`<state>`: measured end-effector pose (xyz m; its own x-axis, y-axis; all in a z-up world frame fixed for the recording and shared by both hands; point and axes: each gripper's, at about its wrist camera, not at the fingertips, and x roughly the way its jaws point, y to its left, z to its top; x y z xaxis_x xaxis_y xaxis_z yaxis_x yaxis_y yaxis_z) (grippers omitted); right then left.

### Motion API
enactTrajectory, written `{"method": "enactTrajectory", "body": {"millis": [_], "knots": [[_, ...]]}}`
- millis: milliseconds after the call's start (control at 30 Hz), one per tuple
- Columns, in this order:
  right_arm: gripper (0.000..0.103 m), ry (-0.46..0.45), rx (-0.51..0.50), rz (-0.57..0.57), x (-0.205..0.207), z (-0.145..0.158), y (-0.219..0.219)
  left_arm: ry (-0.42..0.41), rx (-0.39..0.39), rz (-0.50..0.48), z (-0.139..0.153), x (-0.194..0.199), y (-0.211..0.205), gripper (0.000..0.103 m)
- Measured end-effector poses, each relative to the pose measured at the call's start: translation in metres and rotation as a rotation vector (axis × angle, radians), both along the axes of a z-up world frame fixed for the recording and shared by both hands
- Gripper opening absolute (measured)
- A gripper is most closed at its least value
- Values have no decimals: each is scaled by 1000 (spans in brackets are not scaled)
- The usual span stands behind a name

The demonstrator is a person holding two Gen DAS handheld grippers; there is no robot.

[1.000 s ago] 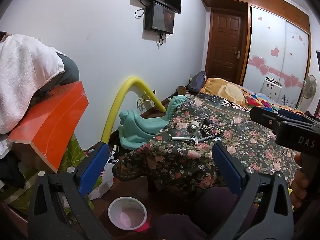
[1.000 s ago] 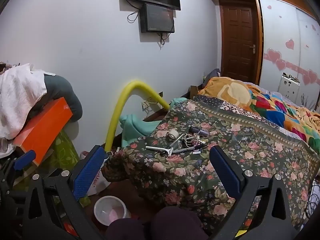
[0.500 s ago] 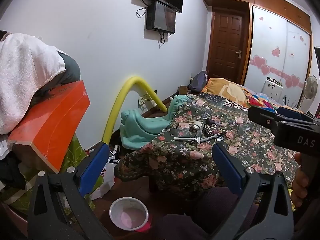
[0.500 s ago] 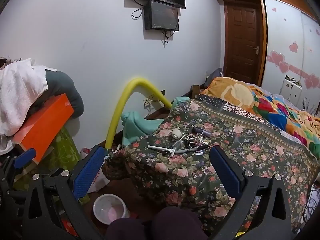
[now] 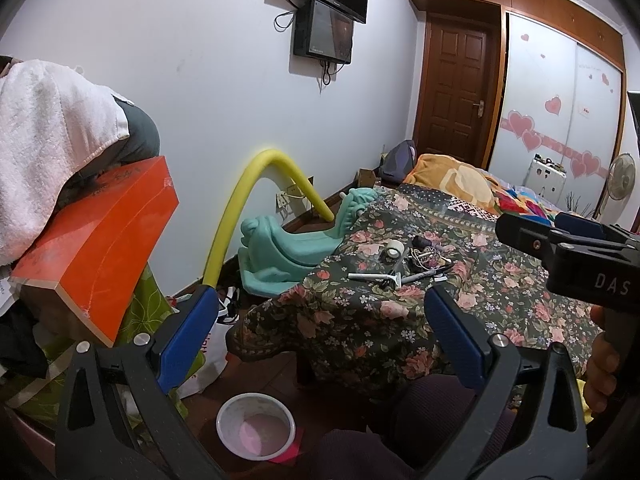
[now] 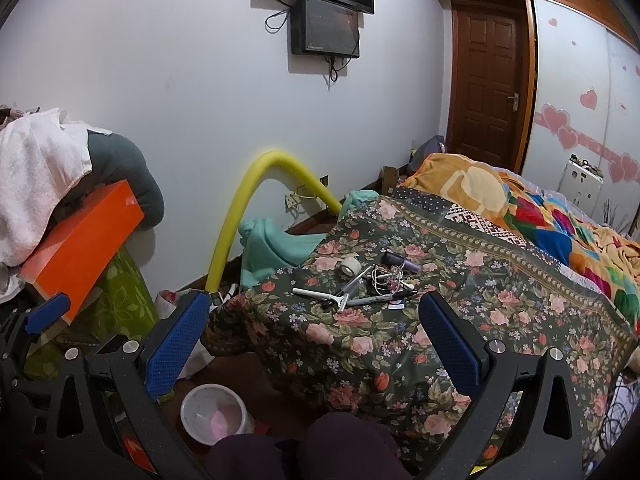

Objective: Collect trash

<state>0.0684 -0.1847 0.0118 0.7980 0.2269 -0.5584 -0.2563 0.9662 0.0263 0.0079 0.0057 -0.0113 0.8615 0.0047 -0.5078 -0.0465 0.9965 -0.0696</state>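
Small clutter lies on the floral-clothed table (image 6: 400, 344): a white razor (image 6: 322, 296), a tape roll (image 6: 351, 265), tangled earphone wires (image 6: 386, 280), a marker pen (image 6: 376, 300) and a dark cylinder (image 6: 400, 260). The same razor (image 5: 376, 277) and tape roll (image 5: 394, 249) show in the left wrist view. A white bin (image 5: 256, 425) with pink inside stands on the floor below; it is also in the right wrist view as bin (image 6: 212, 408). My left gripper (image 5: 320, 332) is open, empty, short of the table. My right gripper (image 6: 310, 334) is open, empty, above the table's near edge.
An orange box (image 5: 96, 248) under a white towel (image 5: 44, 136) sits on a pile at left. A yellow foam tube (image 5: 244, 200) and teal plastic rocker (image 5: 288, 248) stand by the wall. A bed with colourful blankets (image 6: 540, 216) lies beyond. A person's knees (image 6: 320, 448) are below.
Both views have drifted slightly rightward and closer to the table. Both grippers remain open and nothing on the table has moved.
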Motion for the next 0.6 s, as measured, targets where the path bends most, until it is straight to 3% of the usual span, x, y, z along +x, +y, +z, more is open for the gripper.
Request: {"method": "enactTrajectory", "body": {"millis": [600], "knots": [[103, 6, -5, 1, 2, -1, -1, 1, -1, -8, 2, 5, -6, 103]]}}
